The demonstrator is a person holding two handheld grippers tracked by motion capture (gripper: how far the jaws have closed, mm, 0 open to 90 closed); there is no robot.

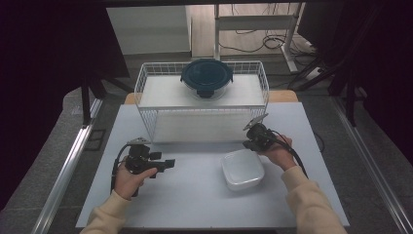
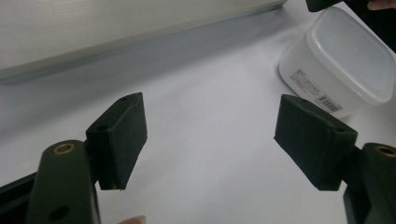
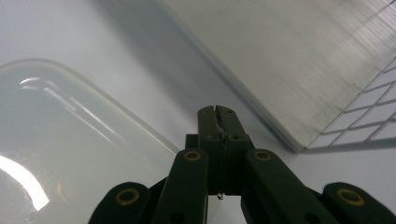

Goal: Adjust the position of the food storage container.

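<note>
A white lidded plastic container sits on the table right of centre; it also shows in the left gripper view as a container at the upper right, and as a translucent lid in the right gripper view. My left gripper rests at the table's left, pointing right, jaws wide apart with nothing between them; its fingertips frame bare table. My right gripper hovers just behind the container's far right corner, and its jaws are pressed together on nothing.
A white wire basket stands at the back of the table with a round glass bowl under a dark blue lid on its top. The basket's white base panel is close to my right gripper. Table edges lie near both forearms.
</note>
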